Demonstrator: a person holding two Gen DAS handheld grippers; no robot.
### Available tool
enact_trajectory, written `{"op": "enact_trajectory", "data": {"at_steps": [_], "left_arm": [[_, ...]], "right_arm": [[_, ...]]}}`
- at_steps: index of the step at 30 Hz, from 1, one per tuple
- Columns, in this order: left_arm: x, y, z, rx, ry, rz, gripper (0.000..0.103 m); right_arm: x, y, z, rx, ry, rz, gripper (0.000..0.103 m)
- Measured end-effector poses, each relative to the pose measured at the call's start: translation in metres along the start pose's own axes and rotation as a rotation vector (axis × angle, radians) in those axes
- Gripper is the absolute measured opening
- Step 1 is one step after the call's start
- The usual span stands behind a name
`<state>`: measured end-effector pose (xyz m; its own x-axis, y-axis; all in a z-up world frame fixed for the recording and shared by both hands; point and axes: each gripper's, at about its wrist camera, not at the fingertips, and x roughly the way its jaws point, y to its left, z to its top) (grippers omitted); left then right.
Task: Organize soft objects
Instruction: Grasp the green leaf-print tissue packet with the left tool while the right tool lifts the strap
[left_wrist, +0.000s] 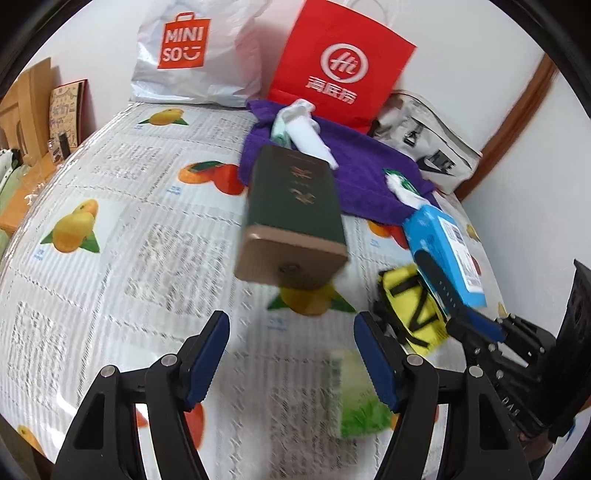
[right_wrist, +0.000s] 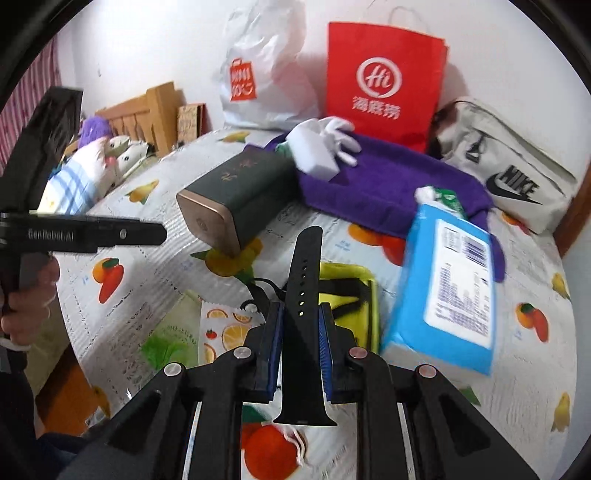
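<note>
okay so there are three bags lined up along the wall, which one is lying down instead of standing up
The grey Nike bag, in the right corner. It lies slumped on the bed, while the red paper bag and the white Miniso bag stand upright against the wall.

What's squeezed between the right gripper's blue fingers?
A black watch strap, standing upright and pinched between the right gripper's fingers. The right wrist view shows it.

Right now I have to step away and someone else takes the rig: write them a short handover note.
Right gripper: shut on a black watch strap, lifted above the bed.
Left gripper: open, empty, above the sheet.
On the bed: dark green box, purple towel, blue wipes pack, yellow pouch; bags along the wall.
Done: strap picked up.
Left: place the strap, then sort the towel and other soft things.
</note>
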<state>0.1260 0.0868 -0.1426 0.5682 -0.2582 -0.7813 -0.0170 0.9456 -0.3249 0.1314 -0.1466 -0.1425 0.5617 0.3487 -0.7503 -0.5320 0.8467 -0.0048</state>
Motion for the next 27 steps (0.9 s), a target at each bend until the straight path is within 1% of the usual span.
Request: {"op": "enact_trajectory", "data": {"at_steps": [6, 11, 12, 13, 15, 18, 21, 22, 23, 24, 25, 27], "left_arm": [[0.007, -0.019, -0.023, 0.038, 0.053, -0.013, 0.068], [0.017, -0.038, -0.043, 0.102, 0.111, -0.037, 0.068], [0.02, -0.044, -0.047, 0.123, 0.121, -0.032, 0.069], [0.022, -0.047, -0.05, 0.134, 0.126, -0.024, 0.073], [0.027, -0.055, -0.055, 0.163, 0.137, -0.004, 0.074], [0.035, -0.062, -0.059, 0.176, 0.157, 0.013, 0.074], [0.038, -0.068, -0.06, 0.201, 0.127, 0.049, 0.073], [0.04, -0.069, -0.059, 0.207, 0.119, 0.065, 0.07], [0.04, -0.069, -0.06, 0.217, 0.103, 0.085, 0.066], [0.041, -0.069, -0.06, 0.227, 0.094, 0.099, 0.055], [0.041, -0.068, -0.058, 0.233, 0.089, 0.111, 0.051], [0.04, -0.061, -0.054, 0.212, 0.096, 0.089, 0.049]], "right_arm": [[-0.028, -0.008, -0.025, 0.051, -0.025, -0.026, 0.018], [-0.049, -0.012, -0.05, 0.089, -0.042, -0.037, 0.018], [-0.052, -0.014, -0.056, 0.102, -0.041, -0.036, 0.018], [-0.053, -0.016, -0.061, 0.115, -0.037, -0.041, 0.018], [-0.054, -0.019, -0.07, 0.134, -0.027, -0.052, 0.018], [-0.053, -0.025, -0.083, 0.162, -0.009, -0.063, 0.018], [-0.05, -0.032, -0.095, 0.182, 0.013, -0.07, 0.018], [-0.049, -0.035, -0.098, 0.189, 0.021, -0.077, 0.018], [-0.047, -0.037, -0.101, 0.197, 0.027, -0.08, 0.018], [-0.046, -0.039, -0.103, 0.206, 0.032, -0.08, 0.018], [-0.045, -0.04, -0.105, 0.215, 0.035, -0.08, 0.018], [-0.042, -0.042, -0.109, 0.23, 0.04, -0.082, 0.018]]}}
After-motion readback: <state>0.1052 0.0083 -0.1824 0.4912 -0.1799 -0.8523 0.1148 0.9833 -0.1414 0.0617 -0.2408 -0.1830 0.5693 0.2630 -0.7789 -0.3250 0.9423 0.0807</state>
